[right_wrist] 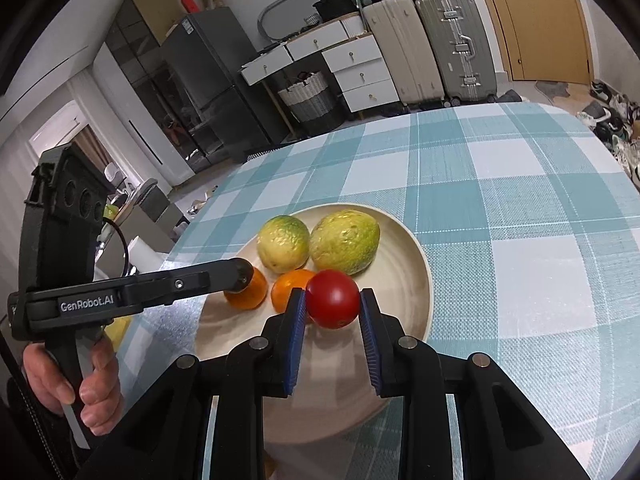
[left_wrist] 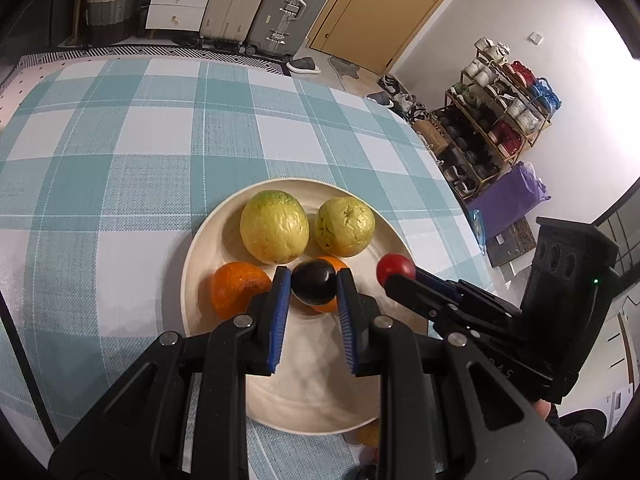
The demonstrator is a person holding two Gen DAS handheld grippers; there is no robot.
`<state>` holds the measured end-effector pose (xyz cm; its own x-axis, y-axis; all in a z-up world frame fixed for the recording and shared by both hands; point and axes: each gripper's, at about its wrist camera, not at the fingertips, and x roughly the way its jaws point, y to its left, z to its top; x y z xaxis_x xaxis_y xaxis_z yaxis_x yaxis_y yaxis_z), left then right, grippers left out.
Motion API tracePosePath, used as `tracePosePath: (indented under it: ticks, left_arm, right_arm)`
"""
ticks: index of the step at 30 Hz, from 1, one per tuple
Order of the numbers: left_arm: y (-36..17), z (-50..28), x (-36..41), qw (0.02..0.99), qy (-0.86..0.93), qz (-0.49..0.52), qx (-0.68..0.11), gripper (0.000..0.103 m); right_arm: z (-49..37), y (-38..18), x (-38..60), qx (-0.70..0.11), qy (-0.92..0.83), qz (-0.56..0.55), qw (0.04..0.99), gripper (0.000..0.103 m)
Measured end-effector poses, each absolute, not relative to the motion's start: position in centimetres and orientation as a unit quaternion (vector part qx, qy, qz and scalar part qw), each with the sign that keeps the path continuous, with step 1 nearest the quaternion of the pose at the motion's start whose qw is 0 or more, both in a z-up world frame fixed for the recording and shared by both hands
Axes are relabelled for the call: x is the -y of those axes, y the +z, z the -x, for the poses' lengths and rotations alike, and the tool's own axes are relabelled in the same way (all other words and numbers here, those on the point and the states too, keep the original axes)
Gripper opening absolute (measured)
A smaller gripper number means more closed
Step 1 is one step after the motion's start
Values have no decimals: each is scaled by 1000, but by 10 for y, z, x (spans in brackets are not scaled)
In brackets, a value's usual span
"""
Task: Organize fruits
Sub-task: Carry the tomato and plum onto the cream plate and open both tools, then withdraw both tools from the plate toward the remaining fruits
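A cream plate (left_wrist: 312,380) holds two yellow-green fruits (left_wrist: 274,226) (left_wrist: 345,226) and two oranges (left_wrist: 236,288) (left_wrist: 334,266). My left gripper (left_wrist: 313,276) is shut on a dark purple plum (left_wrist: 314,286), held just over the plate's middle. To its right, my right gripper (left_wrist: 394,276) is shut on a small red fruit (left_wrist: 395,268). In the right wrist view that red fruit (right_wrist: 333,298) sits between the blue pads of the right gripper (right_wrist: 332,294), above the plate (right_wrist: 400,280) and next to an orange (right_wrist: 290,288). The left gripper (right_wrist: 240,276) reaches in from the left; its plum is hidden there.
The table wears a teal and white checked cloth (left_wrist: 120,140); its right edge drops off toward a shoe rack (left_wrist: 500,112). A yellow fruit (left_wrist: 368,434) lies near the plate's front rim. A person's hand (right_wrist: 72,380) grips the left handle. Suitcases (right_wrist: 440,44) stand behind the table.
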<state>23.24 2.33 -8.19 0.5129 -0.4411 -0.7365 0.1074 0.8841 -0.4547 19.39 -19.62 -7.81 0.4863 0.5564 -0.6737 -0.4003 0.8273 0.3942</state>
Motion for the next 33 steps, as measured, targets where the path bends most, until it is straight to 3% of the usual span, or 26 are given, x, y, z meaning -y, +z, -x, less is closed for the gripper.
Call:
tracePosePath:
  ticks: [9, 12, 21, 28, 33]
  left_arm:
    - [-84, -238, -20, 846, -161, 183, -473, 22]
    - [-79, -234, -20, 850, -161, 178, -468, 23]
    - [-62, -209, -27, 861, -146, 187, -451, 51]
    - [-49, -176, -20, 877, -126, 152, -438, 71]
    - [-45, -150, -14, 881, -124, 147, -432, 74]
  right_arm:
    - [-200, -87, 190, -438, 282, -101, 848, 31]
    - [-198, -83, 195, -425, 282, -113, 853, 43]
    - [-178, -67, 211, -400, 286, -120, 863, 52]
    - [-151, -54, 219, -374, 284, -99, 877, 72]
    - [-133, -44, 221, -360, 290, -89, 882, 81]
